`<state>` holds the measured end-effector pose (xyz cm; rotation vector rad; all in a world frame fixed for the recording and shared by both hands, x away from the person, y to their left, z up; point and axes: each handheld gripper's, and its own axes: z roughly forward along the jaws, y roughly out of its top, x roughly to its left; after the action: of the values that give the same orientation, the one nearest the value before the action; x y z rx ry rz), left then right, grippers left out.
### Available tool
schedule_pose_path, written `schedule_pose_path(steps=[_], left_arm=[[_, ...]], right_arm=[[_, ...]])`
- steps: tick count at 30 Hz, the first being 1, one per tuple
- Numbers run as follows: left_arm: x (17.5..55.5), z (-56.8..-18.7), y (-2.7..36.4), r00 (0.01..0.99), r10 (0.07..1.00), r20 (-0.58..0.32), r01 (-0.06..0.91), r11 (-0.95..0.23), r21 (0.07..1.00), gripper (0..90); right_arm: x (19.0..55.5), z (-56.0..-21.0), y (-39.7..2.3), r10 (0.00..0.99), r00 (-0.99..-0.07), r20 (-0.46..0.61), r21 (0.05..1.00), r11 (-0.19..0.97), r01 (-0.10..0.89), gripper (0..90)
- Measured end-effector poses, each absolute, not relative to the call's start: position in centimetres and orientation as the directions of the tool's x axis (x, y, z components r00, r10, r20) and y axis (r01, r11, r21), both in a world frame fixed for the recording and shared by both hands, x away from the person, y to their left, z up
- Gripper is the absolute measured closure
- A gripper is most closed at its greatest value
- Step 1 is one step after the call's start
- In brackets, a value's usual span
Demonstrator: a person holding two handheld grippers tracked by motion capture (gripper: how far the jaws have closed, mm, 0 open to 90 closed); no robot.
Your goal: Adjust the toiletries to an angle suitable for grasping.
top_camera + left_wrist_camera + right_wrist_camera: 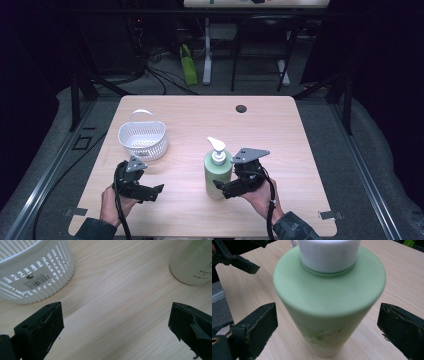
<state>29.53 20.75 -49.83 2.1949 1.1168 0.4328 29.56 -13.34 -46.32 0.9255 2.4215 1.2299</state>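
White basket [32, 272] beside bottle [193, 263]

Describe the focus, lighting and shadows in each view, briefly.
High view: the table is evenly lit, the room behind dark; soft shadows lie beside the basket and the bottle. Left gripper view: sharp wood grain, basket label legible, a faint shadow under the basket. Right gripper view: the bottle's white cap is blurred from closeness, with the right tool open around it.

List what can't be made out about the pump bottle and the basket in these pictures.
- Pump bottle: the right gripper view cuts off its pump head at the top edge, and its printed label is blurred.
- Same bottle in the left gripper view: the top right corner shows just its base, print too small to read.
- White basket: its handle and inside are cut off by the left gripper view's edge; the high view shows its contents too small to tell.
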Motion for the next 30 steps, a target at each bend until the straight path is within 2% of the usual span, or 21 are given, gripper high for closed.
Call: schedule_pose_path(steps=[8, 20, 30], left_arm=[[29.7, -50.0, 19.3, 0.615, 0.788, -0.019, 0.59, -0.445, 0.673, 0.0], [29.7, -50.2, 16.2, 0.669, 0.743, -0.009, 0.549, -0.486, 0.68, 0.0], [29.4, -50.4, 13.5, 0.701, 0.712, -0.035, 0.518, -0.475, 0.711, 0.0]], right_arm=[[29.0, -46.5, -15.8, 0.679, -0.734, 0.027, 0.779, 0.446, 0.441, 0.9], [28.4, -47.7, -21.4, 0.767, -0.641, 0.019, 0.716, 0.437, 0.544, 0.0], [27.7, -48.5, -26.9, 0.85, -0.523, 0.056, 0.682, 0.35, 0.642, 0.0]])
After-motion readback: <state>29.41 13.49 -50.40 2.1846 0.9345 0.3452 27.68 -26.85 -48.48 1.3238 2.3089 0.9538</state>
